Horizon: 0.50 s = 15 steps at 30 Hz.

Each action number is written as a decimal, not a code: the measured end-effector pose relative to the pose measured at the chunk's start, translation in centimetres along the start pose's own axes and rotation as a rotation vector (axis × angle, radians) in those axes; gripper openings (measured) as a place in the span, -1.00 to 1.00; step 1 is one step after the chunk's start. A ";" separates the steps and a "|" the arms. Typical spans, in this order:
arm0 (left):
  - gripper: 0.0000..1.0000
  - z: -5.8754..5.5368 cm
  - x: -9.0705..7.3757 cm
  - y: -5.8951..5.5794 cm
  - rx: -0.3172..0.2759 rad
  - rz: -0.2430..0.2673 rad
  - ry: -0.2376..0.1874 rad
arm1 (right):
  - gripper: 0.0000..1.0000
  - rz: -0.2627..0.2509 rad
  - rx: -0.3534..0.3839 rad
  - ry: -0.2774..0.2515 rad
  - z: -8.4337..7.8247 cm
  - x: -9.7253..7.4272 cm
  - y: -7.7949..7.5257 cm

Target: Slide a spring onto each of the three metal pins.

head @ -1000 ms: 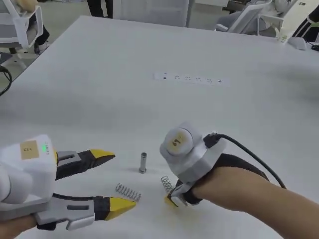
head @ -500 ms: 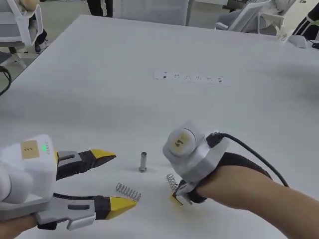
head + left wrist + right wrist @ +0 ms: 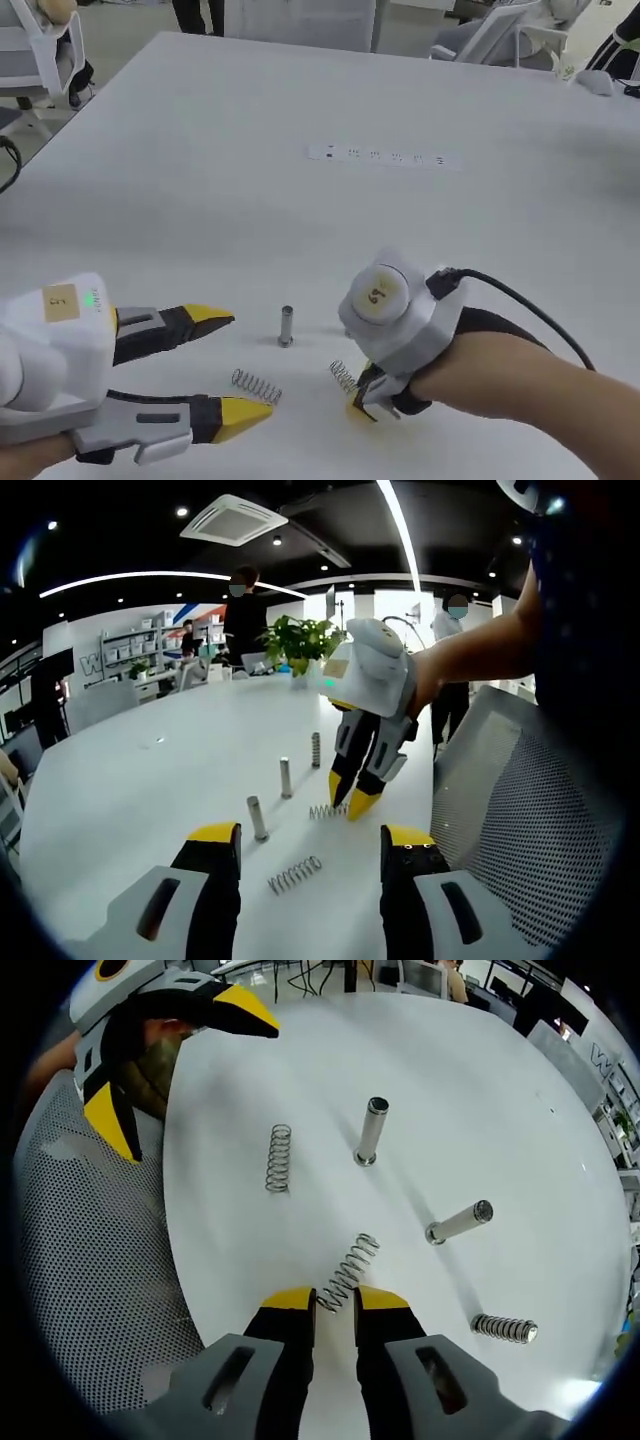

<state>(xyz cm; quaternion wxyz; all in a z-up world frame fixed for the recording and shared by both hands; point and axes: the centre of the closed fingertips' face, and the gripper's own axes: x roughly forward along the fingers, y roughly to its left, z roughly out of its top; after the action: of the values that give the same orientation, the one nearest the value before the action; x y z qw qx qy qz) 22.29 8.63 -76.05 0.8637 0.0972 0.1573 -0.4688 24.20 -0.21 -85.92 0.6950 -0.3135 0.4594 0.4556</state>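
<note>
A "W" marks the far wall (image 3: pixel 88 665); the left gripper's (image 3: pixel 245 362) tag (image 3: pixel 58 298) is unreadable.

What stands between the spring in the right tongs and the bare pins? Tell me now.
Nothing visible. Only bare white tabletop lies between the small coiled steel spring in the right tongs and the two bare silver metal pins.

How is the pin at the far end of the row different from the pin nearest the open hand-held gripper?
The far pin wears a spring coiled around it; the near pin is bare and smooth. The far pin looks ridged and thicker because of the coils; the near pin looks slim. Both are grey metal and stand upright on the white table.
</note>
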 end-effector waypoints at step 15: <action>0.01 0.0 -0.1 0.0 0.003 -0.004 0.002 | -0.63 -0.051 0.225 0.005 -0.4 -0.5 -0.9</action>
<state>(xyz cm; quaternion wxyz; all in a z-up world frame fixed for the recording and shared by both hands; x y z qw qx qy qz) 22.22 8.71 -76.06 0.8624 0.0987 0.1575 -0.4709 24.75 -1.08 -85.63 0.7360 -0.2463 0.5012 0.3825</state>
